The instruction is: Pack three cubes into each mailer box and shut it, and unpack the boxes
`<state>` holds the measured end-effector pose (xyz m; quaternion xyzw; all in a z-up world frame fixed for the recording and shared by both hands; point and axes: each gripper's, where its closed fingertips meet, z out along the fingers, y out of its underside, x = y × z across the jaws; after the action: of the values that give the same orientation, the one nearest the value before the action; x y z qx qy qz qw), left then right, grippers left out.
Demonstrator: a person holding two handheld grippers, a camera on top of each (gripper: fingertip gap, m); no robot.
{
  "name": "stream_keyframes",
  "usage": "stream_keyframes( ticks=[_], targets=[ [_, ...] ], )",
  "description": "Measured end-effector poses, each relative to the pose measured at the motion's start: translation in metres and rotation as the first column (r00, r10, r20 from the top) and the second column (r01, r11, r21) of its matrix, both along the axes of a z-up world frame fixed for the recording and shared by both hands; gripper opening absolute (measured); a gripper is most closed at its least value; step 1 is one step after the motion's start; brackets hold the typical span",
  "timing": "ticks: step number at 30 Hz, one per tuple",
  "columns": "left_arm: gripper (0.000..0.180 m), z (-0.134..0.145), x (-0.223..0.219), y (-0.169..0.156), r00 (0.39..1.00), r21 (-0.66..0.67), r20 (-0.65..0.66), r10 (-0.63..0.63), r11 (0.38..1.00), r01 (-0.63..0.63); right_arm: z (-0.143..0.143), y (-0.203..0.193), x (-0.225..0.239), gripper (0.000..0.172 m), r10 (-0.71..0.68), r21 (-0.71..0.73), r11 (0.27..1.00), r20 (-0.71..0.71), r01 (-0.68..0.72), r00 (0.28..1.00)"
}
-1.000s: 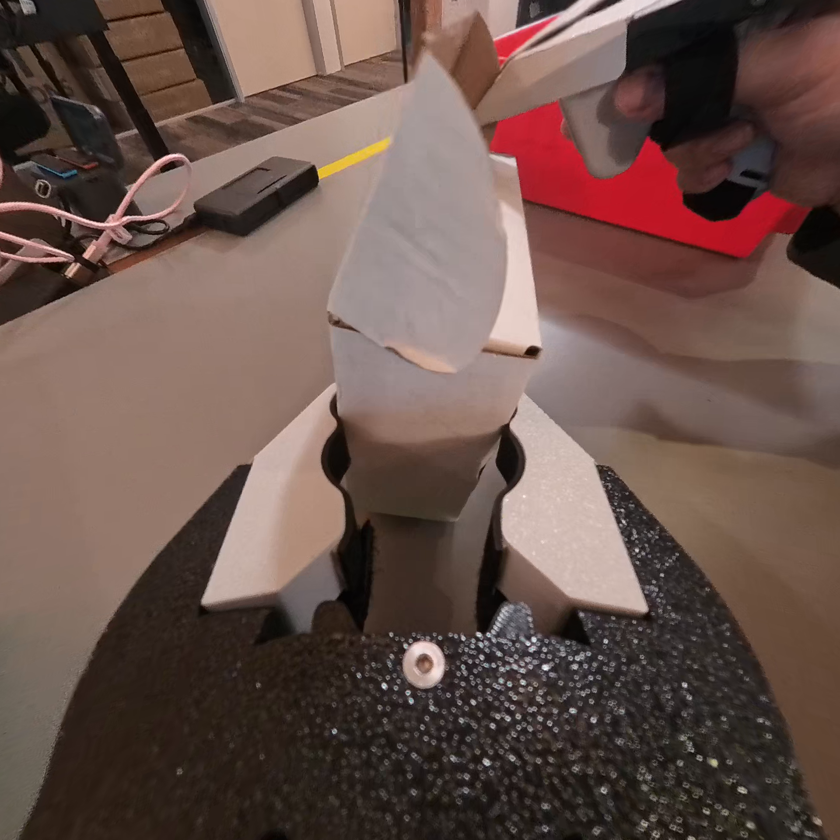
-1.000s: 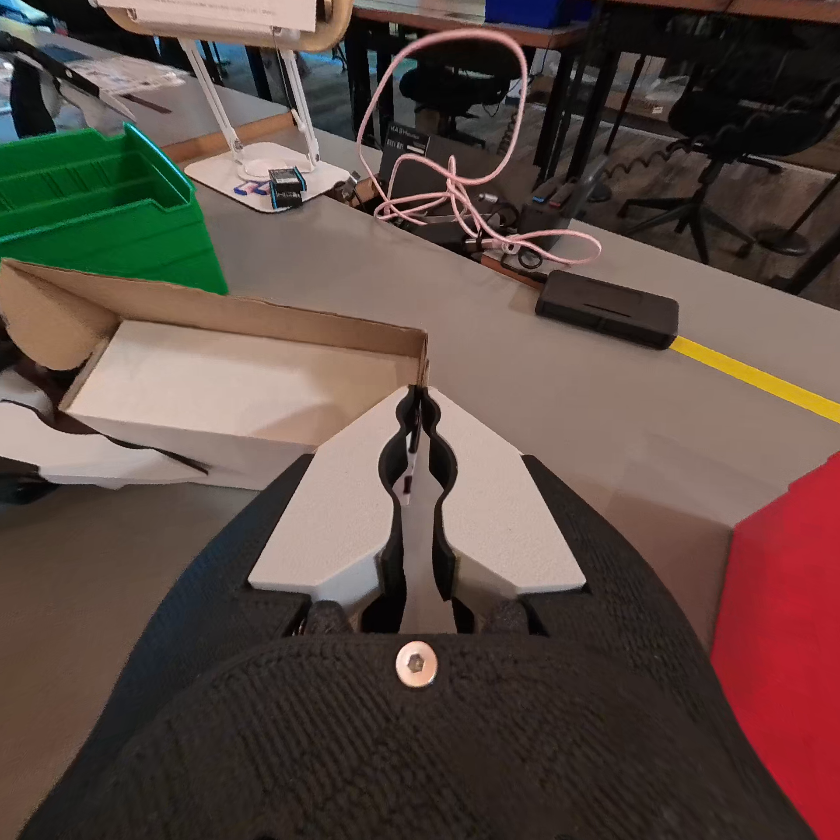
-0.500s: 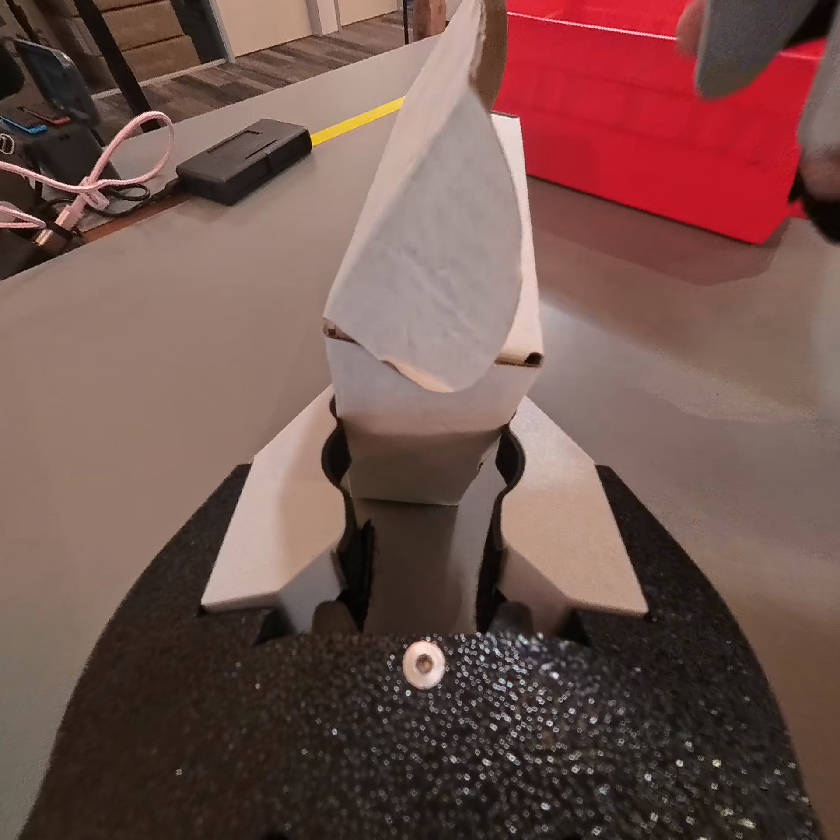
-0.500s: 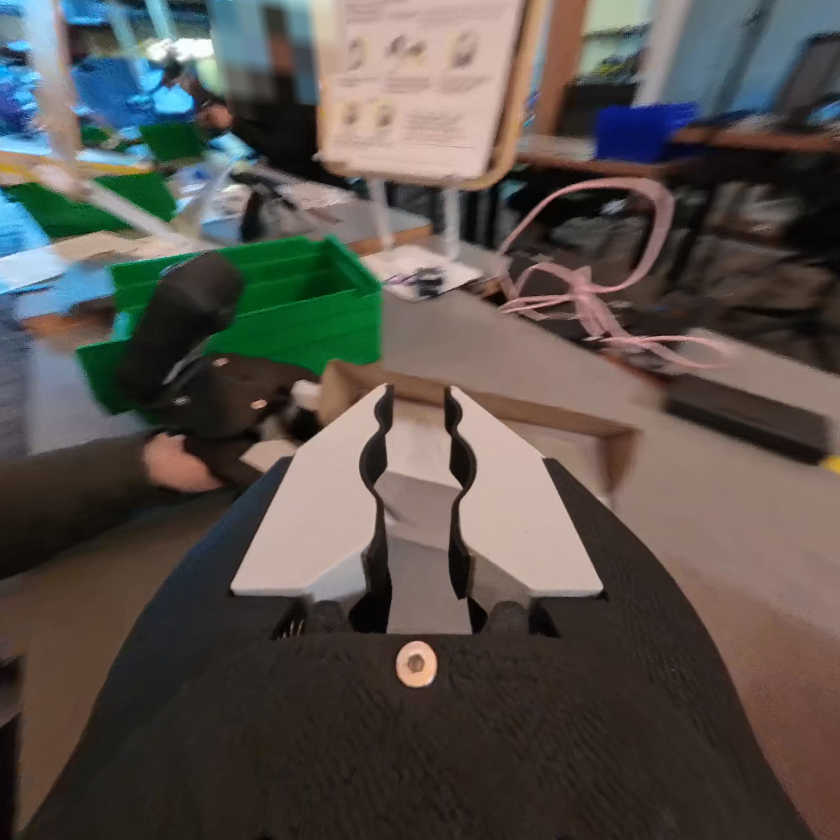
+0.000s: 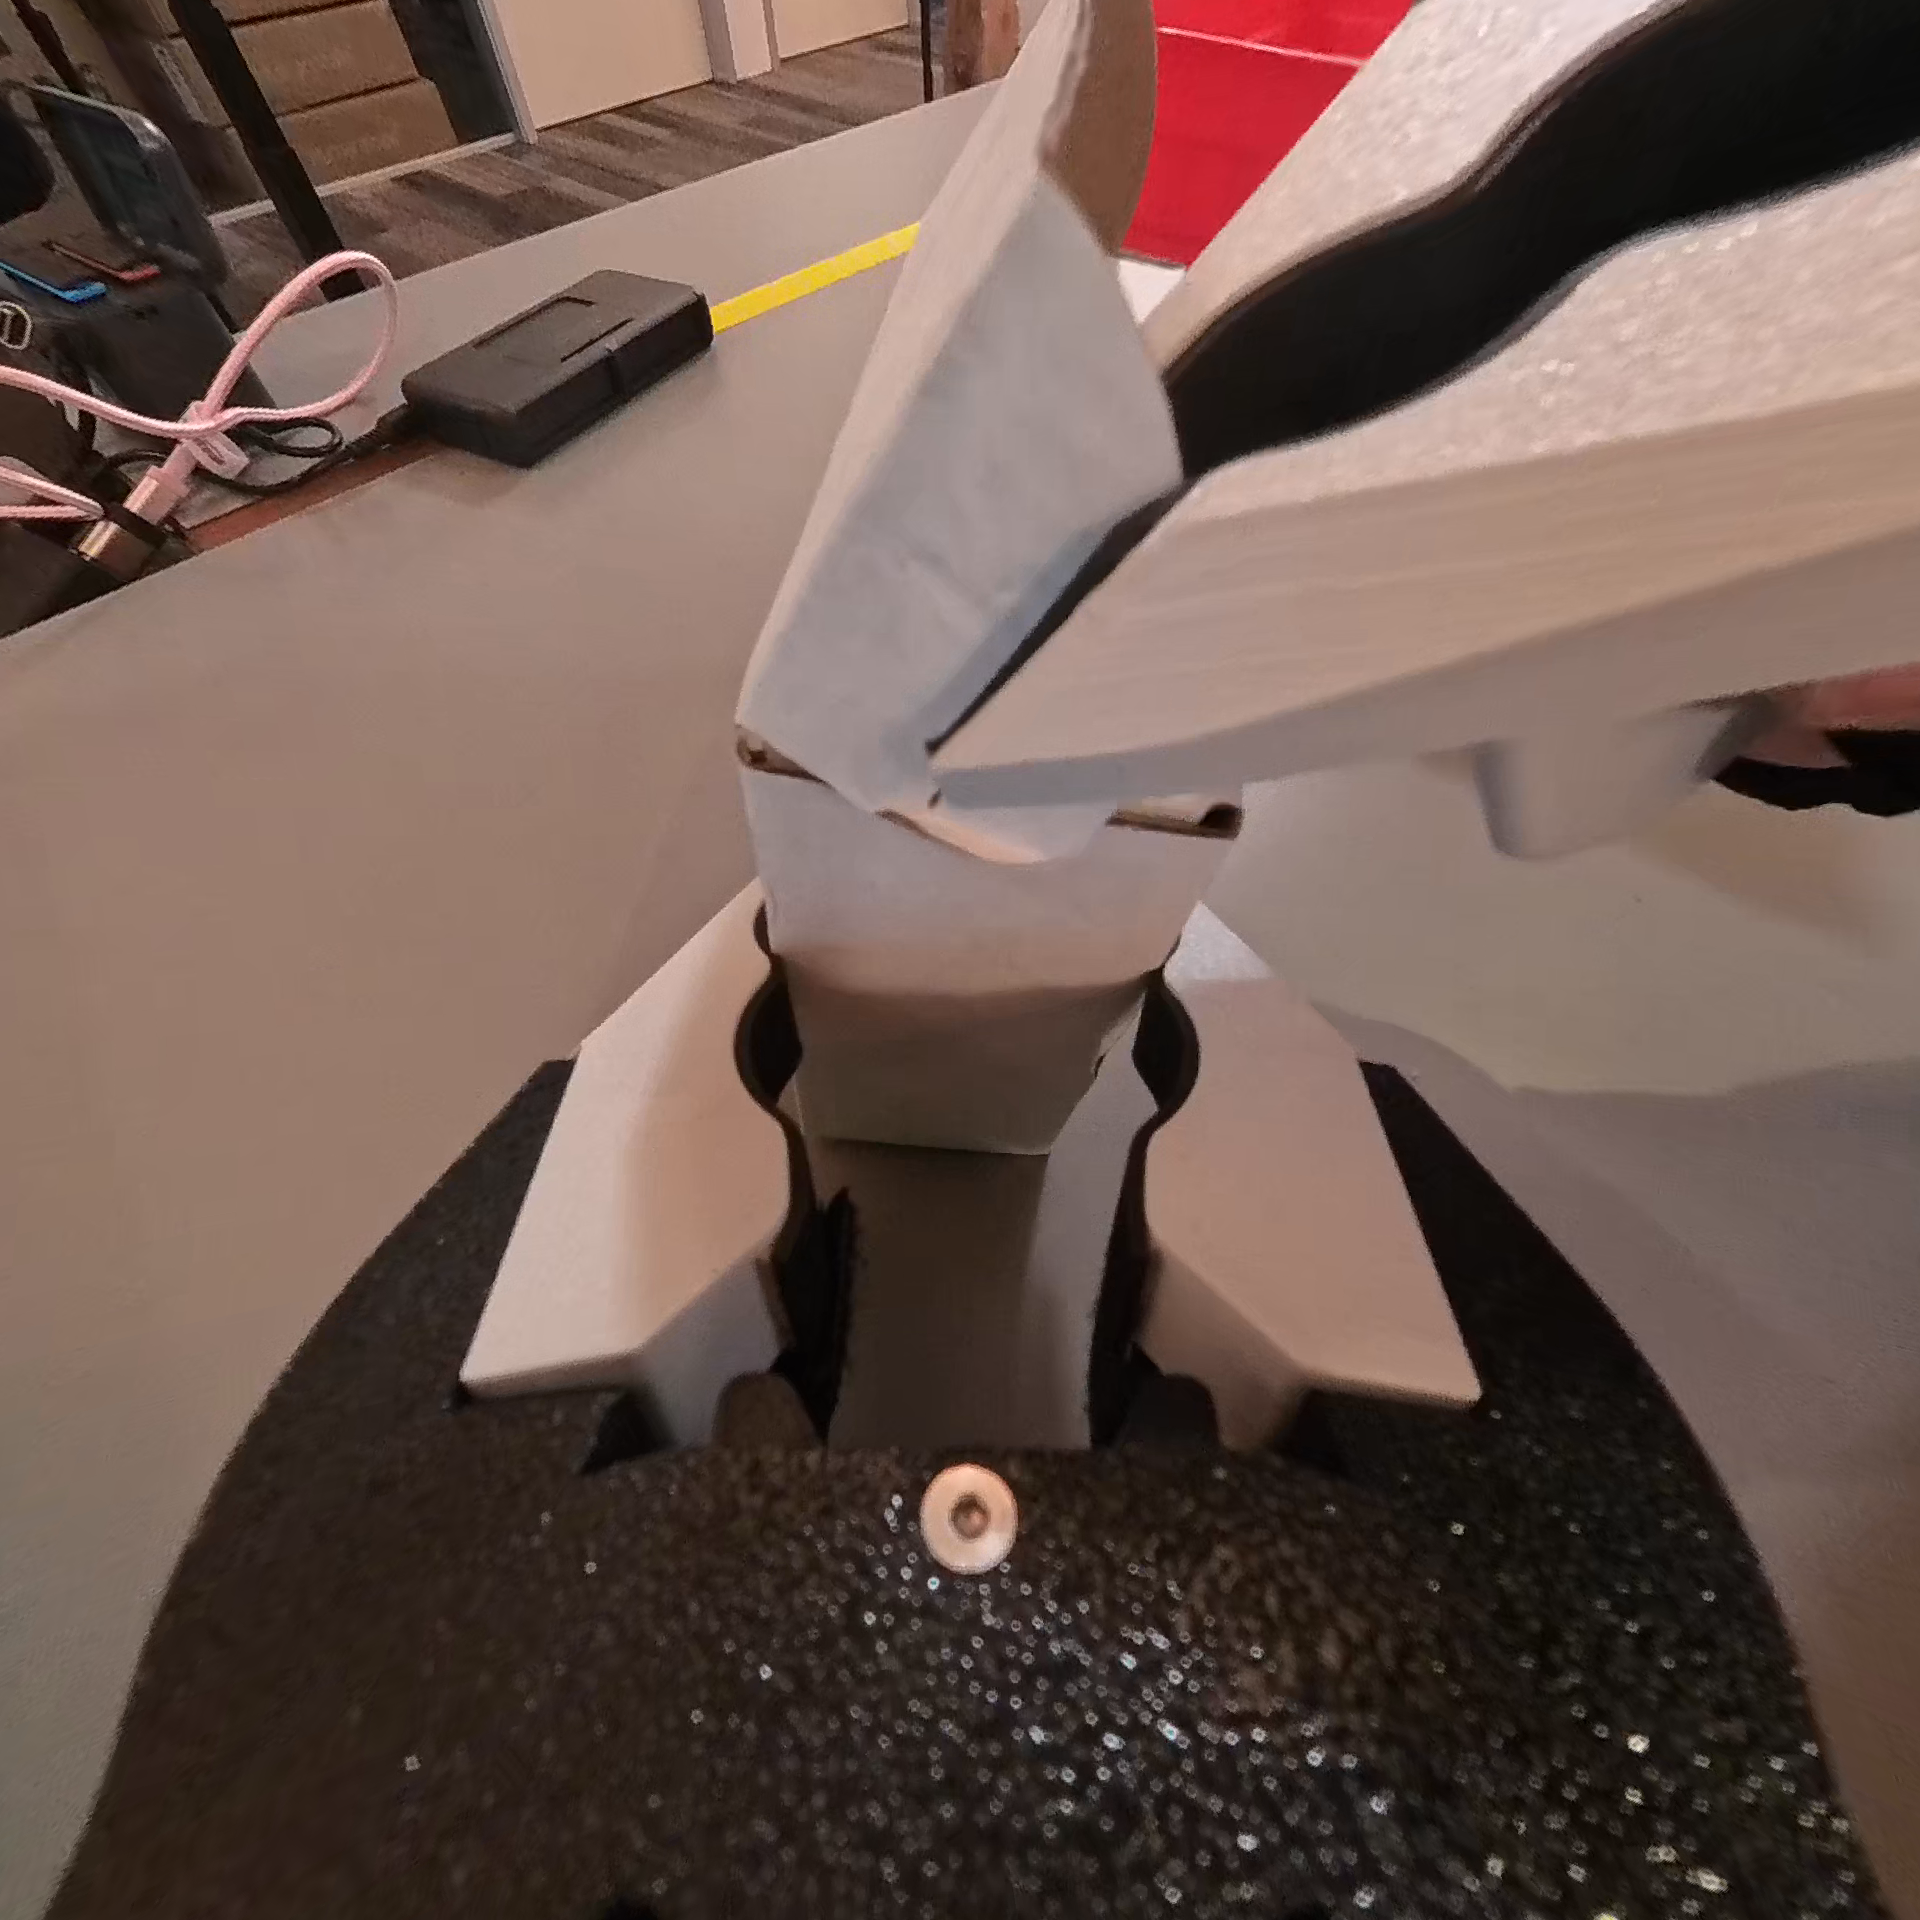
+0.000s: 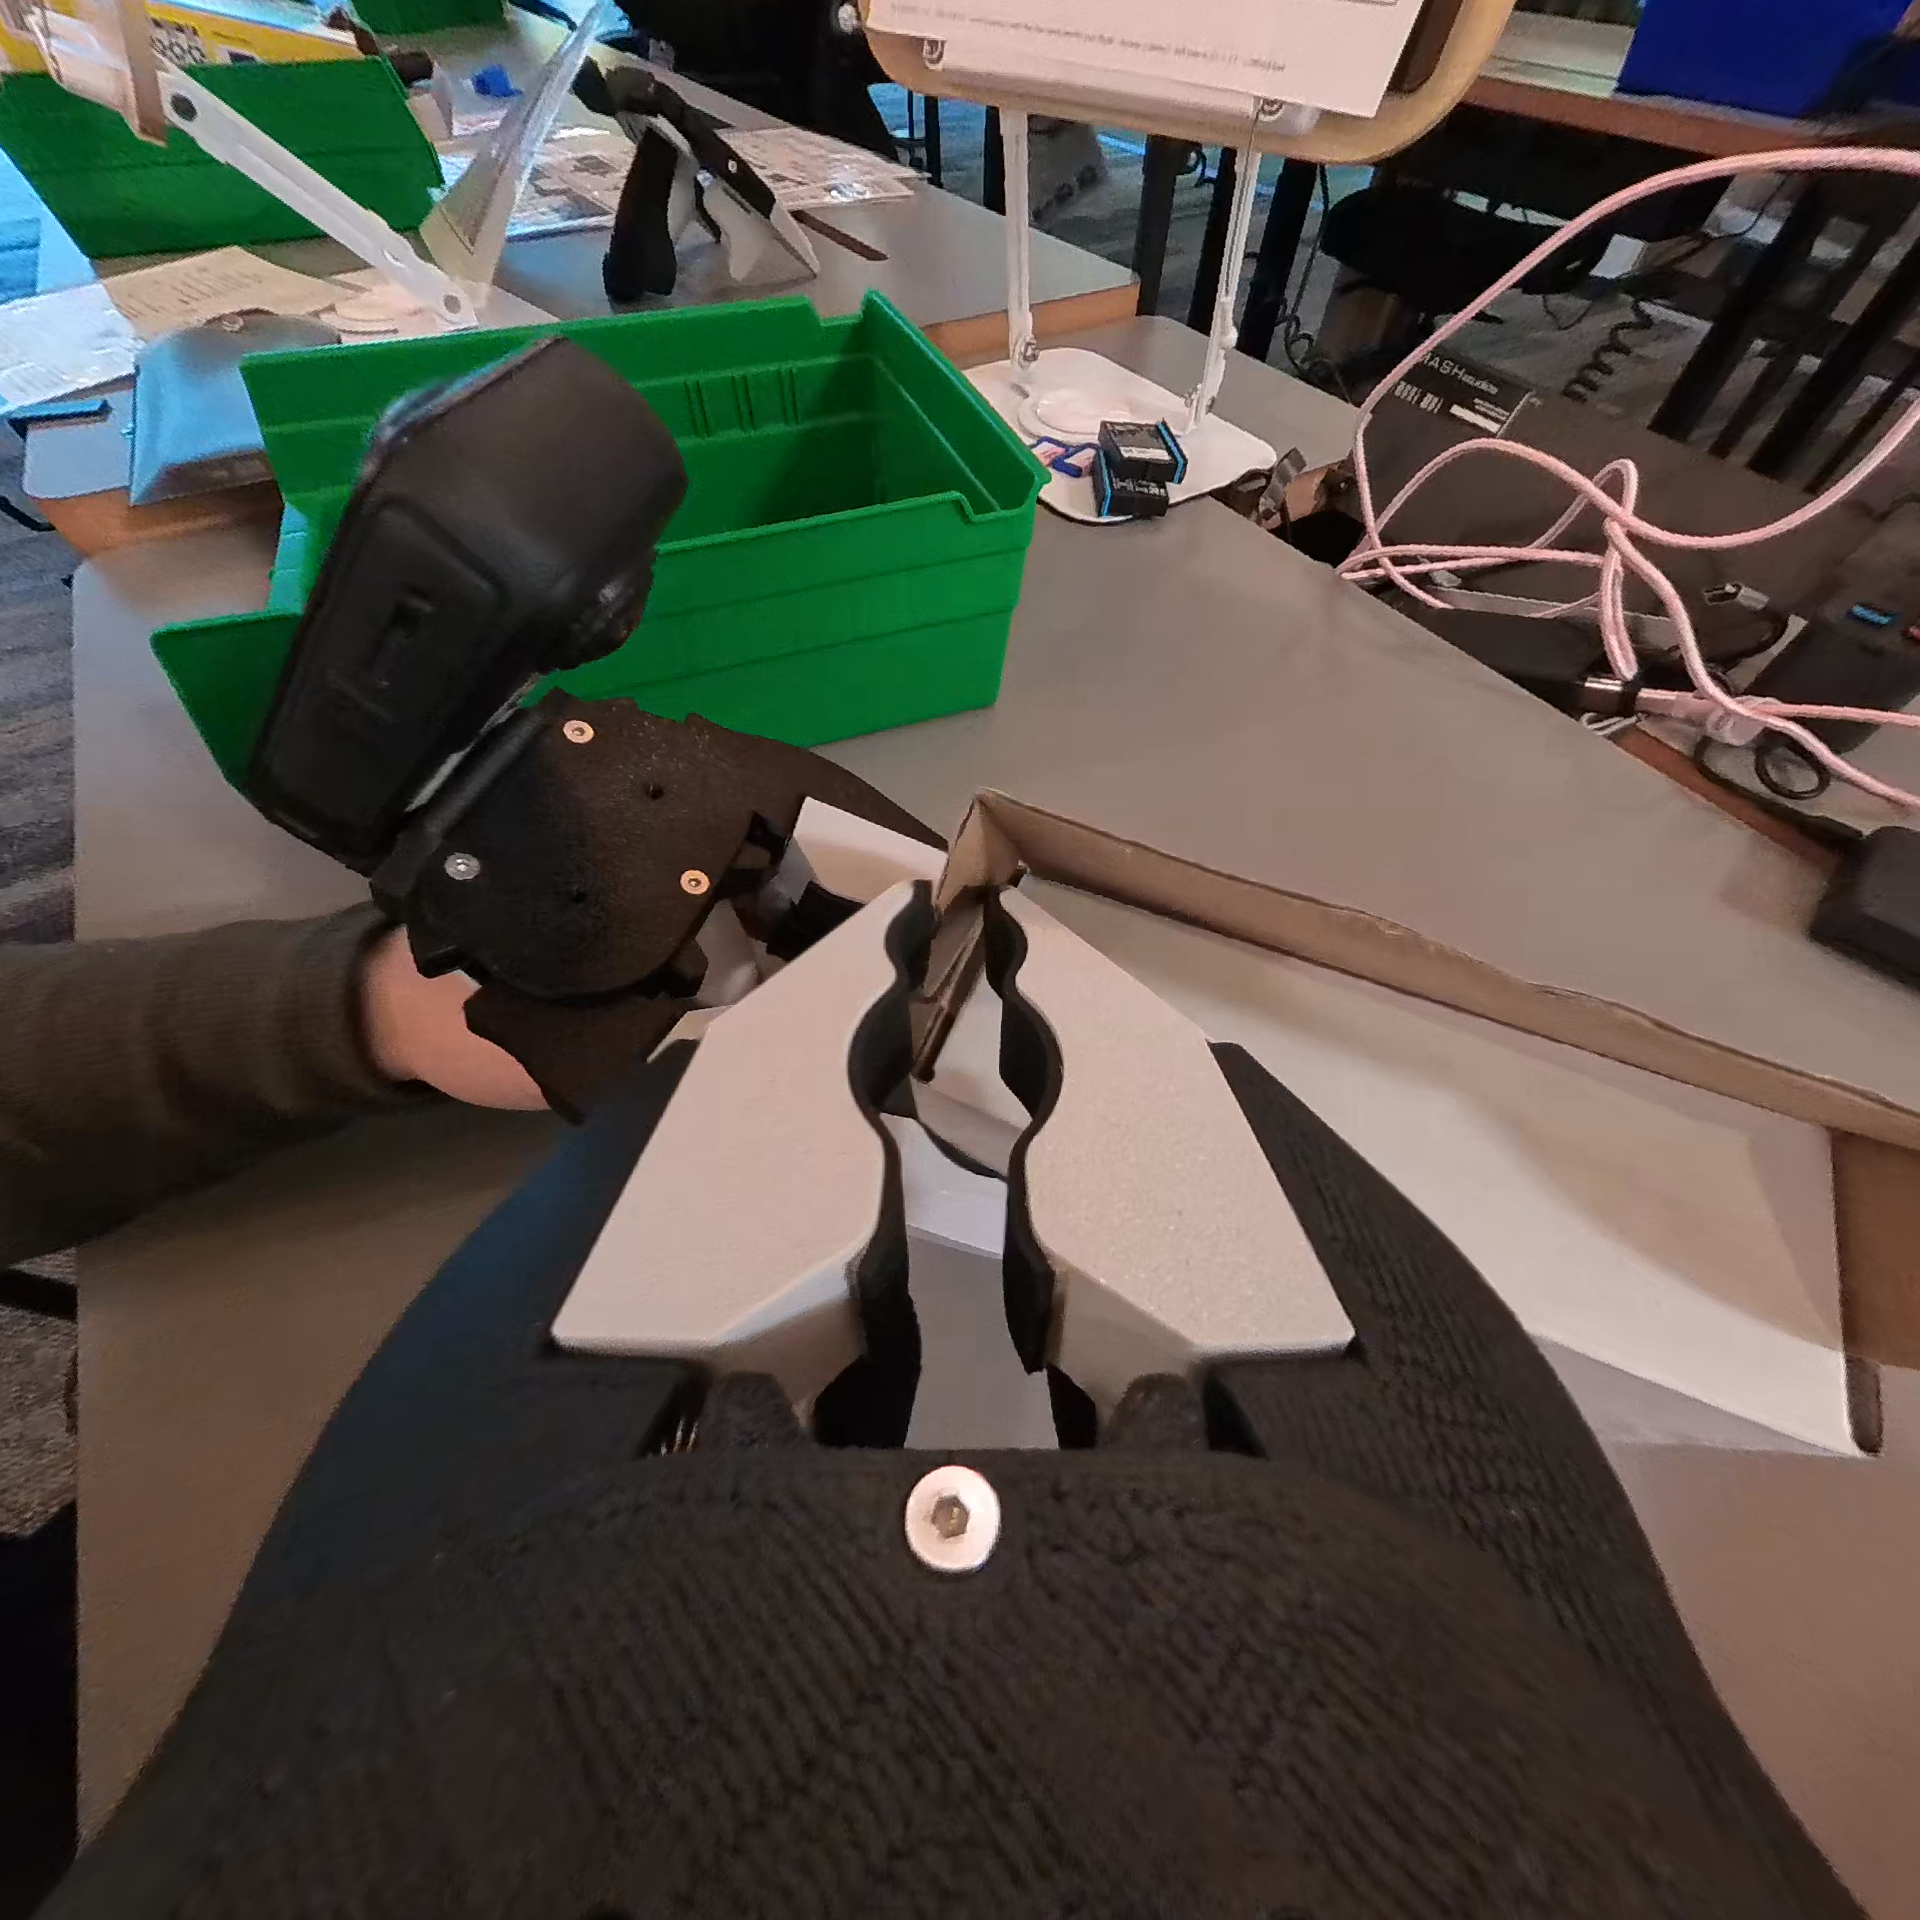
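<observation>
White mailer box (image 6: 1455,1174), lid raised, brown inside

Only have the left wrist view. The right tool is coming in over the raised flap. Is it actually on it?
Observer: Yes. The right wrist view shows the right tool with both pads closed on the brown-faced cardboard flap.
Operator: Rest of the mailer box? My tool blocks it.
Observer: A long brown strip stands up along the far edge of the mailer box, above its white panel. No cubes are in view.
Operator: Anything behind my tool?
Observer: A green bin sits on the table behind the left tool. No cubes show in the part of it I can see.
</observation>
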<state>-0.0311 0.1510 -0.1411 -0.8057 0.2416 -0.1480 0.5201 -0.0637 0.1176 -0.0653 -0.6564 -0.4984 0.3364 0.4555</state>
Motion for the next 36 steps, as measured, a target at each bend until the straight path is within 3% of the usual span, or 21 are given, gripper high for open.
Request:
stream_keyframes(
  ticks=[13,32,36],
  targets=[
    [0.064,0.0,0.0001,-0.0002,1.0,0.001,-0.001,0.001,1.0,-0.001,0.0076,0.0083,0.0051,0.0,-0.016,-0.001,1.0,0.005,0.016,1.0],
    [0.064,-0.0005,-0.0002,0.0,1.0,-0.004,0.012,0.005,1.0,-0.005,0.0082,0.0036,0.0029,0.007,-0.018,-0.253,0.967,-0.109,-0.011,0.994],
    [0.064,-0.001,-0.0013,0.0001,1.0,-0.014,0.028,0.008,1.0,-0.007,0.0057,0.0026,0.0006,0.006,-0.034,-0.183,0.983,-0.073,0.02,0.997]
  ],
)
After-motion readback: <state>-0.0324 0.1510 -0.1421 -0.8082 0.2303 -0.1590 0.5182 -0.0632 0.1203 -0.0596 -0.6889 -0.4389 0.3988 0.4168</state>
